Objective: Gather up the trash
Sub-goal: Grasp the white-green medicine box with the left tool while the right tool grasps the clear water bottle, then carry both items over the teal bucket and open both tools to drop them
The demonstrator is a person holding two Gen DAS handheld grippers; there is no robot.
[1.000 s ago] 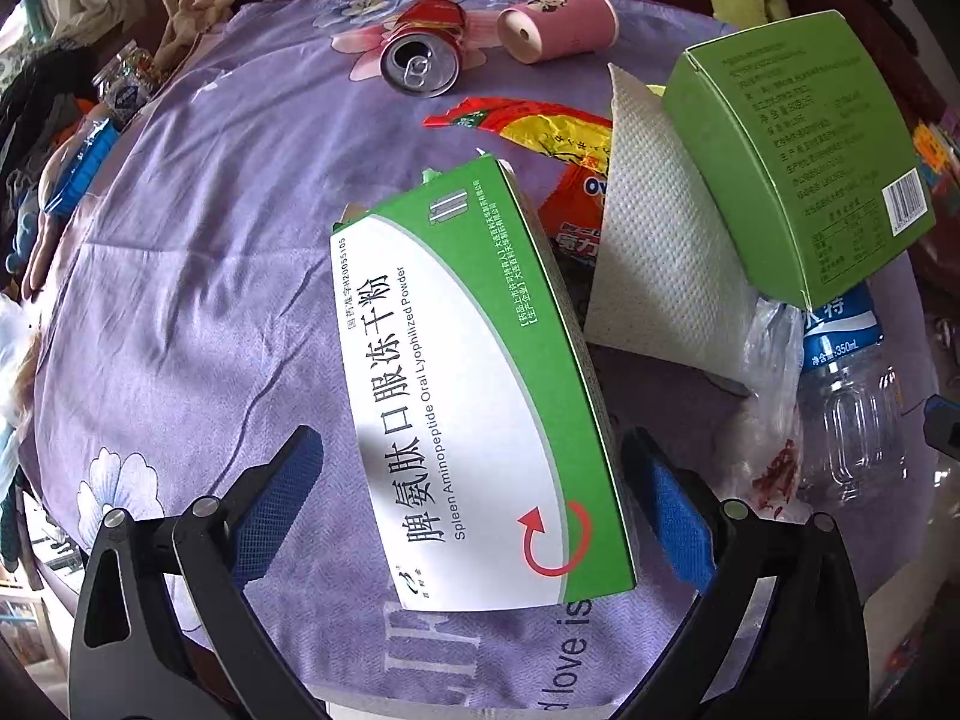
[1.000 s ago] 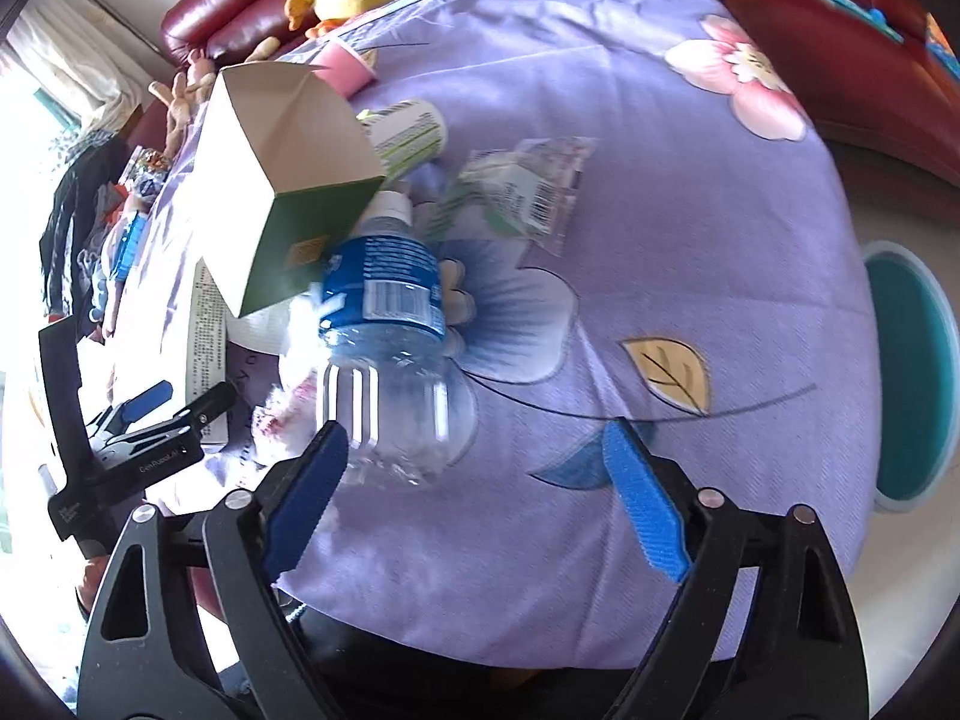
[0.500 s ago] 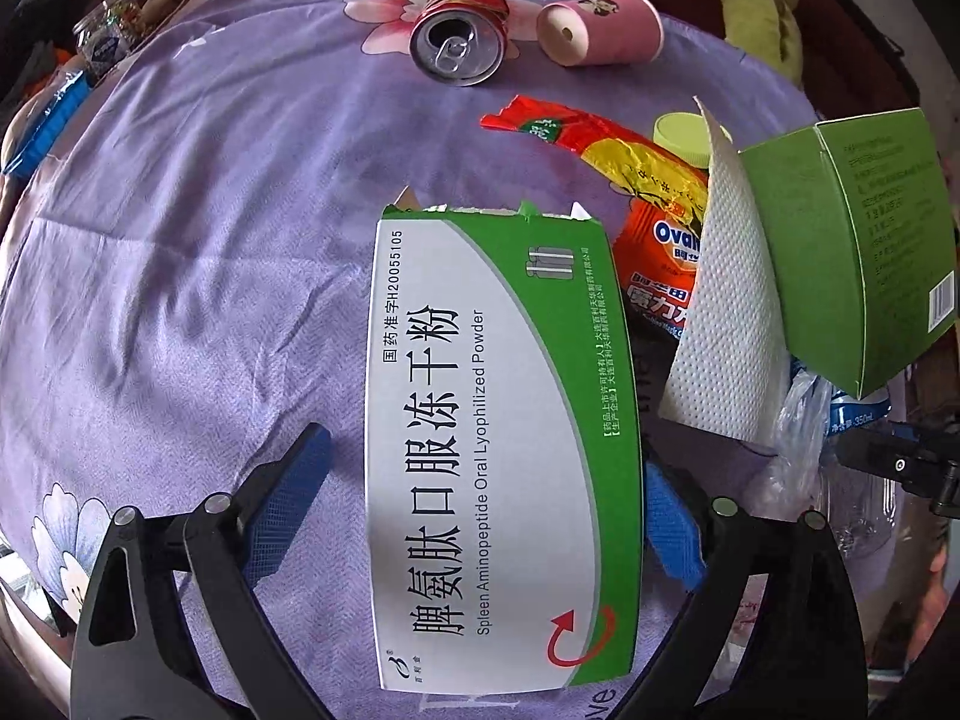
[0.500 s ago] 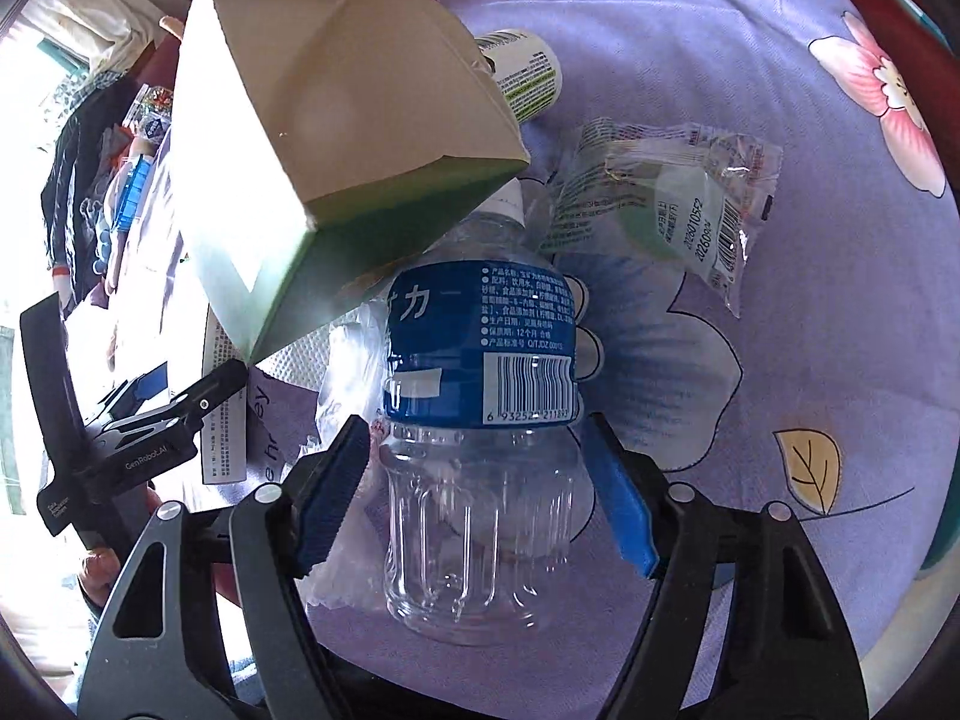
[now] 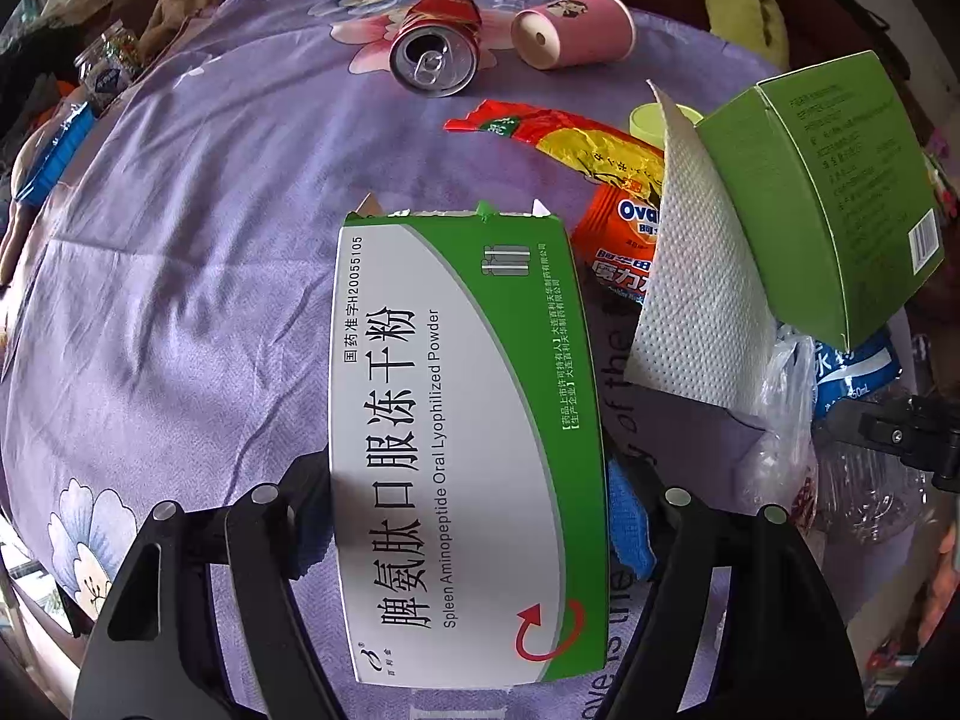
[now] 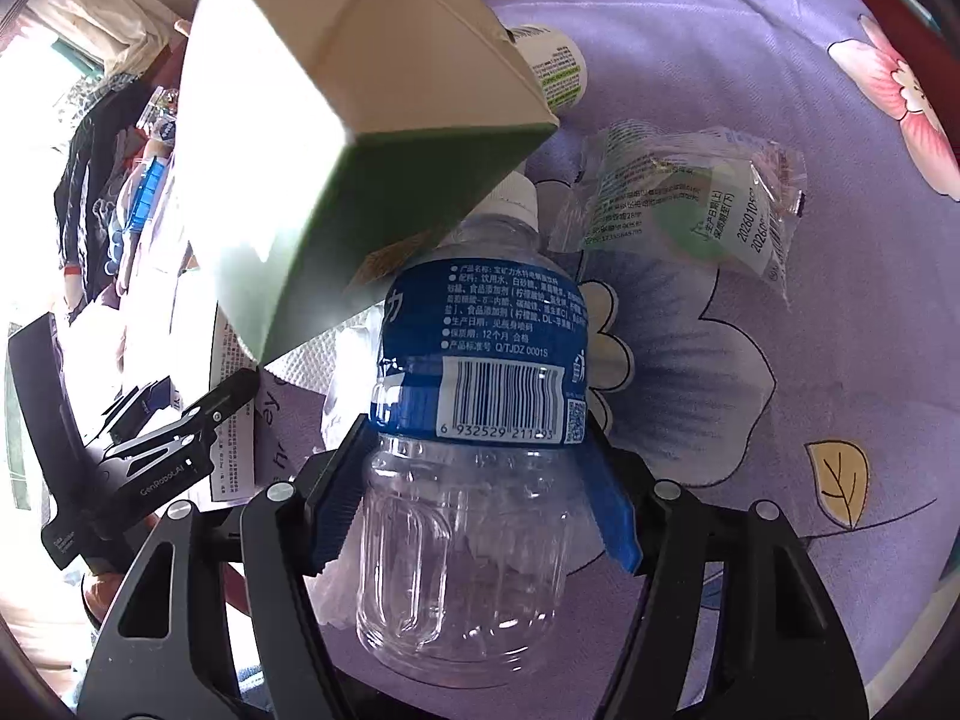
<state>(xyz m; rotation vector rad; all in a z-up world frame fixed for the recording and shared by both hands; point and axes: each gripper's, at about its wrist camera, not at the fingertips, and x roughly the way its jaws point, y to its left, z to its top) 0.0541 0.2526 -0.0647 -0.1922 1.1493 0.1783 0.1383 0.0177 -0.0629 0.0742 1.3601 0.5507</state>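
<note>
A flat green-and-white medicine box [image 5: 456, 420] lies on the purple cloth [image 5: 180, 300]. My left gripper [image 5: 468, 516] straddles its near end; the jaws are closing, and both pads sit against the box's long edges. My right gripper [image 6: 474, 480] is shut on a clear plastic bottle [image 6: 474, 408] with a blue label, which lies on the cloth with its white cap pointing away. A tall green carton [image 6: 336, 138] leans over the bottle's neck and also shows in the left wrist view as the green carton [image 5: 840, 192]. A white paper towel [image 5: 696, 276] rests against it.
A red drink can [image 5: 435, 51] and a pink paper cup [image 5: 573, 30] lie at the far side. An orange-red snack wrapper [image 5: 606, 180] sits behind the box. A clear wrapper [image 6: 690, 192] and a small white bottle [image 6: 552, 66] lie beyond the plastic bottle. Stuffed toys line the sofa.
The left jaws have narrowed from wide apart to the box's edges. The right gripper moved in over the bottle and shut on it.
</note>
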